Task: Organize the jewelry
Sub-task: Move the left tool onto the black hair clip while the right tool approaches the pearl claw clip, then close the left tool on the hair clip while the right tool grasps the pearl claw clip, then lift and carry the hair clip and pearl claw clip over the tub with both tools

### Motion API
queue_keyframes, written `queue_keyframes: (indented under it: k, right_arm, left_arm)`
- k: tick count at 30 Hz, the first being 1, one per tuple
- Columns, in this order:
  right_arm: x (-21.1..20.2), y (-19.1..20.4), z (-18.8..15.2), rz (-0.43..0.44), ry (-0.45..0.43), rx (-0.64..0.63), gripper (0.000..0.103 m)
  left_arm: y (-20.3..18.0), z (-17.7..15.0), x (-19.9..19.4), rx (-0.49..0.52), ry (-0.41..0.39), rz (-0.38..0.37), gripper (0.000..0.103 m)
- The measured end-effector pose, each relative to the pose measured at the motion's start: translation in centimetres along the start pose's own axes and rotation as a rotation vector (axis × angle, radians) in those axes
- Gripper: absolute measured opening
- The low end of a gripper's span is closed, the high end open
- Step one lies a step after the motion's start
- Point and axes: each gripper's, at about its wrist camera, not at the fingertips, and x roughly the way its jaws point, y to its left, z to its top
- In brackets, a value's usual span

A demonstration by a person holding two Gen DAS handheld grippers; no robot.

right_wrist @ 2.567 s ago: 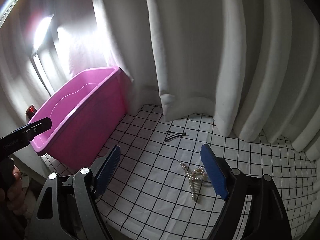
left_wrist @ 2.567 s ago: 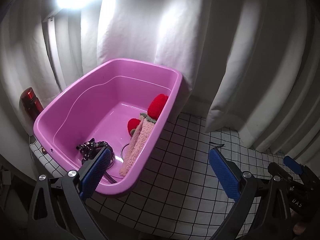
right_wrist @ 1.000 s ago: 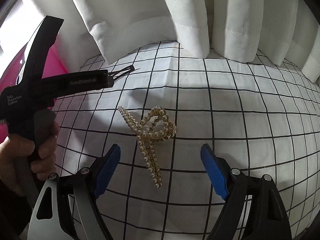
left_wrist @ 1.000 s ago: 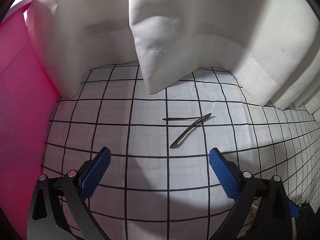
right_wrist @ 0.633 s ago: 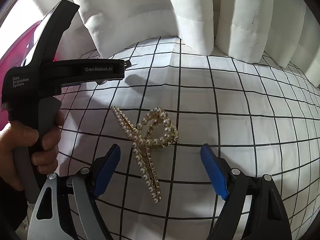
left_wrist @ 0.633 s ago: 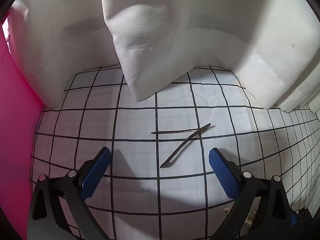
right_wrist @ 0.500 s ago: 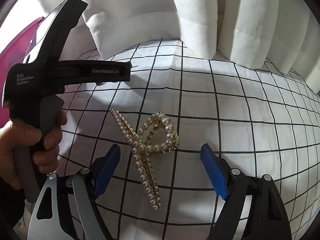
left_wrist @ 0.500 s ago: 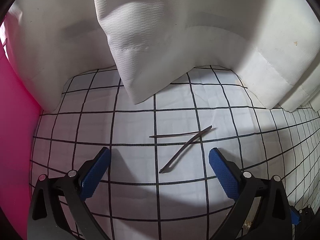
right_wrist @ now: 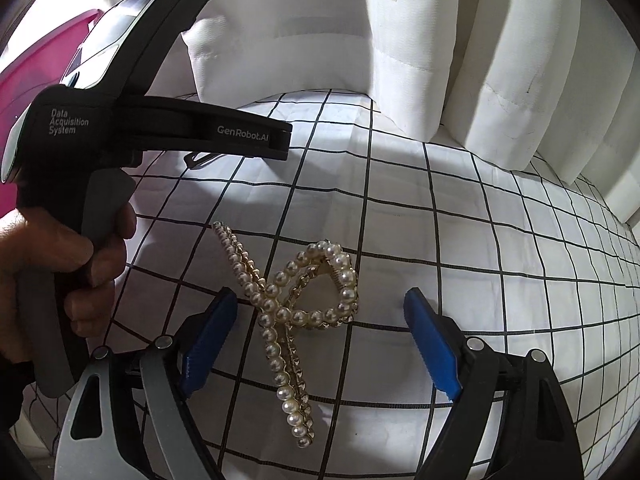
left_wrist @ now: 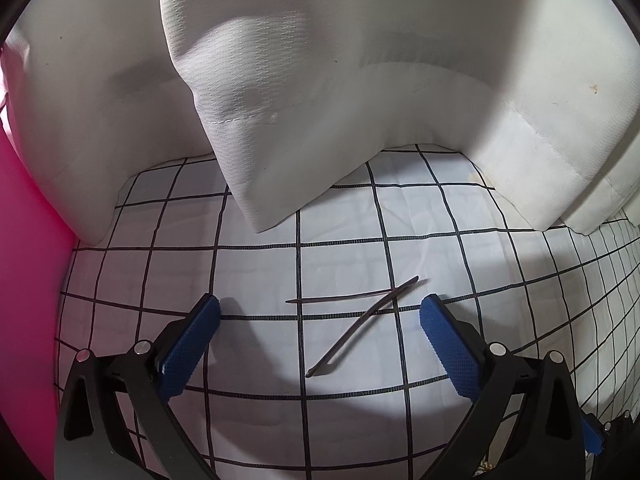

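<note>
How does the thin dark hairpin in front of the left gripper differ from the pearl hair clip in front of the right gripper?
The hairpin is a plain, dark, thin wire V; the pearl clip is bulky, gold-toned and lined with white pearls. The hairpin lies flat; the clip's loop stands up off the cloth. Both rest ungripped on the checked cloth, each between open jaws.

A thin dark hair pin (left_wrist: 356, 316), its two slim prongs splayed into a narrow V joined at the far right tip, lies flat on the white grid-checked cloth. Well apart from it, a pearl hair claw clip (right_wrist: 296, 312) rests on its side on the same cloth, gold frame lined with white beads, looped handles crossing toward the right and two long beaded jaws stretching to the upper left and lower right.
</note>
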Motion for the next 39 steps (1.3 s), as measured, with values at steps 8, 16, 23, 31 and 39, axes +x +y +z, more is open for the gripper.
queue_keyframes:
  k: [8,16,23,31,39]
  right_arm:
    - [-0.8,0.2,-1.2,0.015,-0.009,-0.011,0.08]
    - [-1.5,1.5,-1.1,0.035,-0.022,-0.043,0.052]
    - [-2.4,0.5,-1.0,0.075,-0.016,-0.003,0.051]
    - [-3.9,-1.2,-1.7,0.098,-0.019,0.023,0.051]
    - [-7.2,-3.0,-2.5,0.118,-0.031,0.029,0.05]
  left_arm:
    - [0.7,-1.2,-1.2,0.007,-0.018,-0.012,0.087]
    - [0.0,-1.5,-2.3,0.0,-0.033,-0.035,0.006]
    - [0.3,-2.7,-3.2,-0.015,-0.014,-0.071,0.002]
    - [0.9,-4.1,-6.8,-0.045,-0.035,-0.102,0.002]
    - [1.8,-4.7,-10.9,-0.053,-0.07,-0.131,0.002]
